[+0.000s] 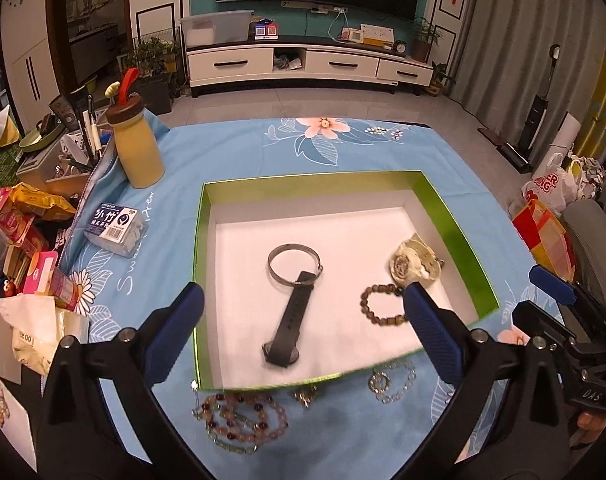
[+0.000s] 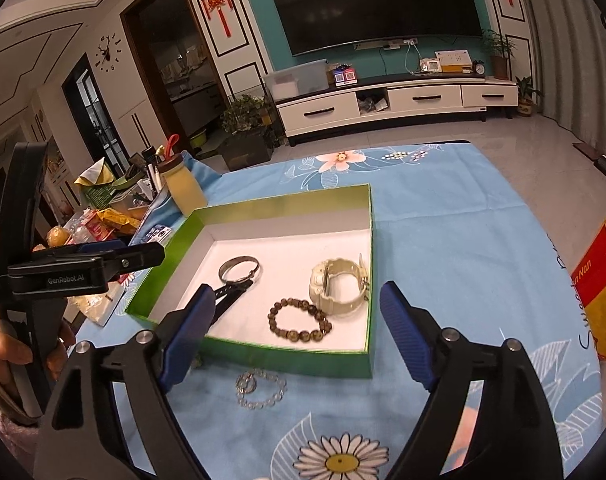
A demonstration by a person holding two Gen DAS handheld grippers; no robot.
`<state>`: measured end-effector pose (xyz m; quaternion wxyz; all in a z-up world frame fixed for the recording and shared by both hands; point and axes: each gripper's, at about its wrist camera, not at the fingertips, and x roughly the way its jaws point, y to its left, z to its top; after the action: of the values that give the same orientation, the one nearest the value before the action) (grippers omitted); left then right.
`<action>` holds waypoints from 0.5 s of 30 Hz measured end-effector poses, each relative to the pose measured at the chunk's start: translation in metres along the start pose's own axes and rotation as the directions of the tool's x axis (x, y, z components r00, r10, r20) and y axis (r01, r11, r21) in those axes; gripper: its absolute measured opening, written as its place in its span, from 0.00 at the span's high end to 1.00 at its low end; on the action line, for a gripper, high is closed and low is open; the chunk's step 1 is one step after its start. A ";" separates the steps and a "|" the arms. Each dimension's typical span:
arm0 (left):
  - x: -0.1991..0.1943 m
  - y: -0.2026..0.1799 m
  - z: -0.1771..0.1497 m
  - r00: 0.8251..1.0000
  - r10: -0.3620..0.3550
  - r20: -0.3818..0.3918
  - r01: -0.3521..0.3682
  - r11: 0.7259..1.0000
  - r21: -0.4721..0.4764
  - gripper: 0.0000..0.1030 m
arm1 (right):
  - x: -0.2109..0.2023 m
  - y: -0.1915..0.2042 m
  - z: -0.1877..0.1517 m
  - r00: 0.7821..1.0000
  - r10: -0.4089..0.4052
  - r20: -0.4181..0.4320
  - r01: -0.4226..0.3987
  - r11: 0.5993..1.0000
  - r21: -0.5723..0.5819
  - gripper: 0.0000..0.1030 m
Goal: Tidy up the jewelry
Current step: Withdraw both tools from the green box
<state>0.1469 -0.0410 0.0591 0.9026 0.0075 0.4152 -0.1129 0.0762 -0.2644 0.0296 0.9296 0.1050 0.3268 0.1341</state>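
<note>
A green box (image 1: 201,240) with a white floor lies on the blue flowered cloth. Inside it are a metal bangle (image 1: 294,262), a black watch (image 1: 289,320), a brown bead bracelet (image 1: 383,304) and a cream watch (image 1: 415,264). On the cloth in front of the box lie a pink and red bead necklace (image 1: 239,420), a small gold piece (image 1: 305,394) and a silver chain bracelet (image 2: 261,390). My left gripper (image 1: 303,292) hangs open above the box's near half, holding nothing. My right gripper (image 2: 299,292) is open too, above the near right corner, with the brown beads (image 2: 299,320) below it.
A yellow bottle (image 1: 137,148) and a small floss-pick box (image 1: 115,228) stand left of the green box. Snack packs and clutter crowd the table's left edge. A red and yellow bag (image 2: 599,292) sits at the right. A hand (image 2: 7,352) grips the left tool.
</note>
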 end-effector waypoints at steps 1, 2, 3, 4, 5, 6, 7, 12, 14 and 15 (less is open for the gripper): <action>-0.003 0.000 -0.002 1.000 -0.003 0.000 0.003 1.000 0.000 0.02 | -0.003 0.000 -0.002 1.000 -0.001 -0.003 0.001 1.000 -0.001 0.17; -0.006 0.000 -0.005 1.000 -0.005 0.000 0.005 1.000 -0.002 0.02 | -0.004 -0.001 -0.004 1.000 -0.001 -0.006 0.001 1.000 0.000 0.17; -0.009 0.000 -0.007 1.000 -0.007 -0.001 0.007 1.000 -0.005 0.02 | -0.006 -0.002 -0.006 1.000 -0.001 -0.007 0.001 1.000 0.001 0.17; -0.012 0.001 -0.009 1.000 -0.006 0.000 0.006 1.000 -0.008 0.02 | -0.008 -0.003 -0.009 1.000 -0.001 -0.008 0.001 1.000 0.004 0.17; -0.014 0.002 -0.011 1.000 -0.005 0.000 0.005 1.000 -0.011 0.02 | -0.012 -0.004 -0.012 1.000 0.000 -0.009 0.000 1.000 0.010 0.17; -0.018 0.004 -0.014 1.000 -0.004 0.001 0.004 1.000 -0.016 0.02 | -0.014 -0.006 -0.015 1.000 0.003 -0.010 -0.003 1.000 0.016 0.17; -0.021 0.006 -0.016 1.000 -0.004 0.002 0.004 1.000 -0.021 0.02 | -0.016 -0.007 -0.018 1.000 0.006 -0.012 -0.006 1.000 0.024 0.17; -0.034 0.022 -0.028 1.000 0.008 0.007 -0.007 0.999 -0.049 0.02 | -0.025 -0.018 -0.030 1.000 0.013 -0.028 -0.012 0.998 0.063 0.17; -0.036 0.030 -0.033 1.000 0.013 0.004 -0.012 0.998 -0.065 0.02 | -0.027 -0.019 -0.032 0.999 0.014 -0.034 -0.011 0.998 0.069 0.17; -0.037 0.035 -0.037 1.000 0.015 0.000 -0.015 0.997 -0.078 0.02 | -0.028 -0.019 -0.033 0.999 0.015 -0.036 -0.012 0.997 0.071 0.17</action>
<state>0.1038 0.0045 0.0598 0.9033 -0.0246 0.4189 -0.0899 0.0376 -0.2872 0.0154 0.9183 0.1376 0.3475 0.1306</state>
